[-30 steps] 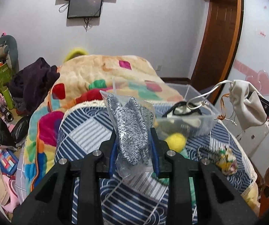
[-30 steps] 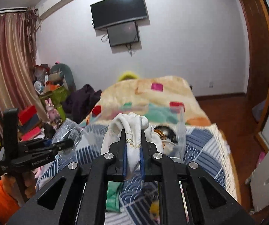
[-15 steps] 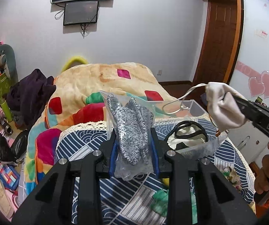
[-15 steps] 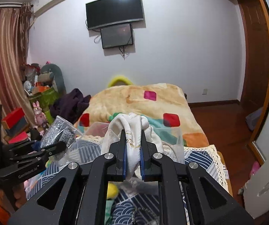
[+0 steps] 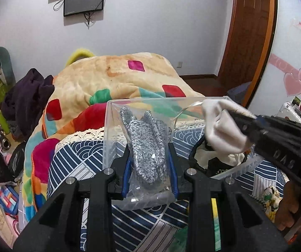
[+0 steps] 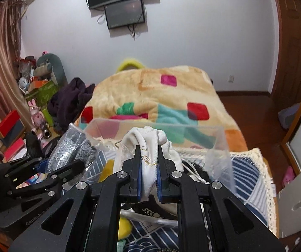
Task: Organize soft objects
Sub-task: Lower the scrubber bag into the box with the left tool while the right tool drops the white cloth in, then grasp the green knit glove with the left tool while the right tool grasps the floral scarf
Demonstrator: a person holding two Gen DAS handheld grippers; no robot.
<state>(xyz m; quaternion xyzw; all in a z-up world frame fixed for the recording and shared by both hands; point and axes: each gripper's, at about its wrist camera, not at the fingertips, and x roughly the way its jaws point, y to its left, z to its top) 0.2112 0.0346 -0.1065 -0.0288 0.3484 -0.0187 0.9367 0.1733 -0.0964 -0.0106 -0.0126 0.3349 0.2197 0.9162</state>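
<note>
My left gripper (image 5: 149, 161) is shut on a clear bag of grey knitted gloves (image 5: 148, 147) and holds it at the near left wall of a clear plastic box (image 5: 108, 130). My right gripper (image 6: 148, 166) is shut on a white drawstring pouch (image 6: 150, 145) and holds it over the same box (image 6: 217, 138). The pouch (image 5: 221, 130) and the right gripper (image 5: 247, 126) also show in the left wrist view, above black and cream items lying in the box. The bagged gloves (image 6: 72, 149) and the left gripper (image 6: 66, 166) show at the left of the right wrist view.
The box stands on a blue and white patterned cloth (image 5: 76, 157) over a bed with a colourful blanket (image 5: 118, 77). A yellow soft item (image 6: 124, 229), a green item (image 5: 179, 237) and a floral item (image 5: 272, 197) lie on the cloth. Clutter and dark clothes (image 5: 26, 98) stand at the left.
Both grippers have moved forward to the clear box. The pouch has come lower, from beside the box to over its inside. The bagged gloves now stand at the box's near left wall.
</note>
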